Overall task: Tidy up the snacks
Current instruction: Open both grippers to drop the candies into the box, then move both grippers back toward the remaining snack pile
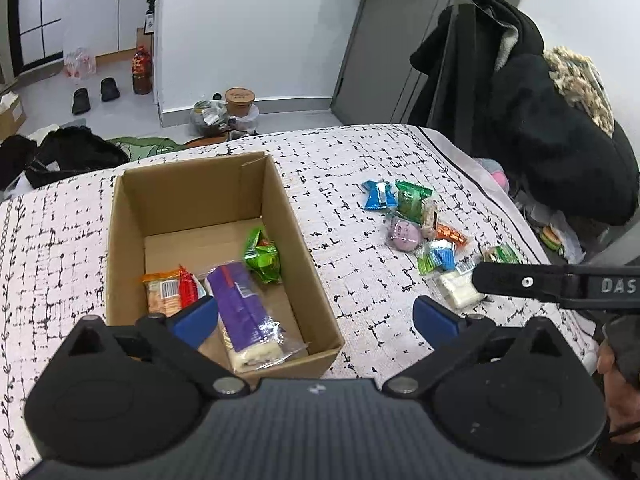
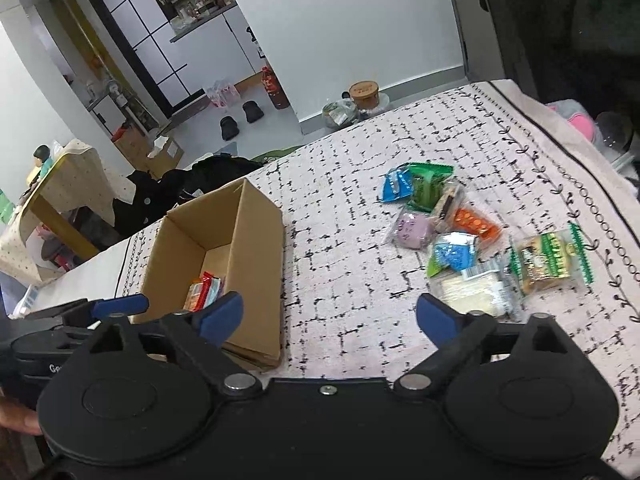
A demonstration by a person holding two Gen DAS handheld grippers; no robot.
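Note:
An open cardboard box (image 1: 132,216) (image 2: 256,240) stands on the patterned cloth. Inside lie a purple-wrapped bar (image 1: 244,312), a green packet (image 1: 262,258) and an orange-red packet (image 1: 172,290) (image 2: 204,290). My left gripper (image 1: 314,318) hangs open over the box's near right corner, with nothing between its fingers. To the right lies a loose pile of snacks (image 1: 416,224) (image 2: 448,216): blue, green, purple and orange packets, a pale wafer pack (image 2: 476,290) and a green-edged cake pack (image 2: 548,258). My right gripper (image 2: 330,318) stands open above the cloth between box and pile, empty.
The cloth-covered surface (image 1: 352,160) ends at a far edge with floor clutter beyond. Dark coats (image 1: 520,112) hang at the right. In the left wrist view, the other gripper's black finger (image 1: 540,280) reaches in from the right, above the pile. A hand (image 1: 616,384) shows at the right edge.

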